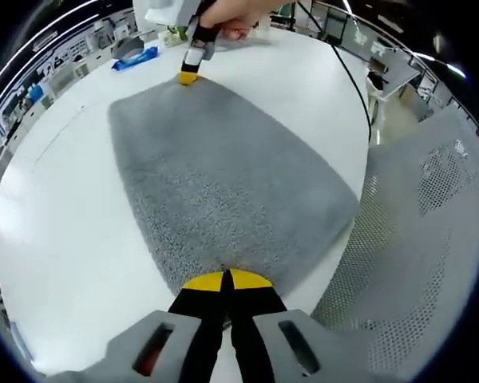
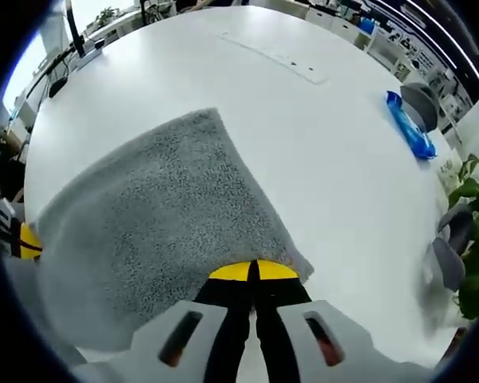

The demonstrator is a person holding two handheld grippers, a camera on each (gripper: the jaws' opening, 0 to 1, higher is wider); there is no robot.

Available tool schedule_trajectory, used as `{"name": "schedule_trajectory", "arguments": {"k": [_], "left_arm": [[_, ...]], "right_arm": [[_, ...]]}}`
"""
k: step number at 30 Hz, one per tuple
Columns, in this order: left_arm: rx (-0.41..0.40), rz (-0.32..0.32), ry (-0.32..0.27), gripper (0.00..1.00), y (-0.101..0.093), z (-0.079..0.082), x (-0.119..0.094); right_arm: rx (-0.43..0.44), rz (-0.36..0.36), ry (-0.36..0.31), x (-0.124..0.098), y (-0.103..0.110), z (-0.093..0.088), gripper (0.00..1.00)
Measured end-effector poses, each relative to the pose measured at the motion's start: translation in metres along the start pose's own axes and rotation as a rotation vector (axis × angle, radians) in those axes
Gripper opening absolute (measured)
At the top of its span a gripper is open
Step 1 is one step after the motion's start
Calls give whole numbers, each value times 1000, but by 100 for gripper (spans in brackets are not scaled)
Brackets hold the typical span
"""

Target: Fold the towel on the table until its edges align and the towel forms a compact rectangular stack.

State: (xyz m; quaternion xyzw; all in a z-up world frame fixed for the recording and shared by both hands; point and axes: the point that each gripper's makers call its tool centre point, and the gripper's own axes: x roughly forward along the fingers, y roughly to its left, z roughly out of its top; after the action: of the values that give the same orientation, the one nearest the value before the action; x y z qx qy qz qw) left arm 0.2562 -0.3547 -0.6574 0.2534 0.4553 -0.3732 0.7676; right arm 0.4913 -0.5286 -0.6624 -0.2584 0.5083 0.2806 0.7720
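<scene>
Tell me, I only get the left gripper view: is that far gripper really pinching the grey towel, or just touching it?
Observer: Pinching, it seems. In the right gripper view the right gripper has its jaws shut, yellow tips together, right on a corner of the towel.
Operator: Is anything standing close to that gripper?
Observer: Yes, a leafy green plant stands just past the edge of the table on that side.
</scene>
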Motion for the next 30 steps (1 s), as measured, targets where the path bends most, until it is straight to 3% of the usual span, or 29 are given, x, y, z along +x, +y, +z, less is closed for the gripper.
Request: {"name": "schedule_trajectory", "arguments": {"k": [8, 10, 25, 30], "left_arm": [[-28, 6, -15, 1, 3, 0, -1], [10, 5, -24, 1, 2, 0, -1], [51, 70, -10, 1, 9, 3, 1], [25, 77, -26, 1, 14, 3, 1]], "right_arm": [[-40, -6, -4, 4, 1, 10, 0], [-53, -10, -2, 6, 1, 13, 0], [-150, -26, -2, 16, 4, 42, 0], [-200, -44, 9, 19, 5, 50, 0]]}}
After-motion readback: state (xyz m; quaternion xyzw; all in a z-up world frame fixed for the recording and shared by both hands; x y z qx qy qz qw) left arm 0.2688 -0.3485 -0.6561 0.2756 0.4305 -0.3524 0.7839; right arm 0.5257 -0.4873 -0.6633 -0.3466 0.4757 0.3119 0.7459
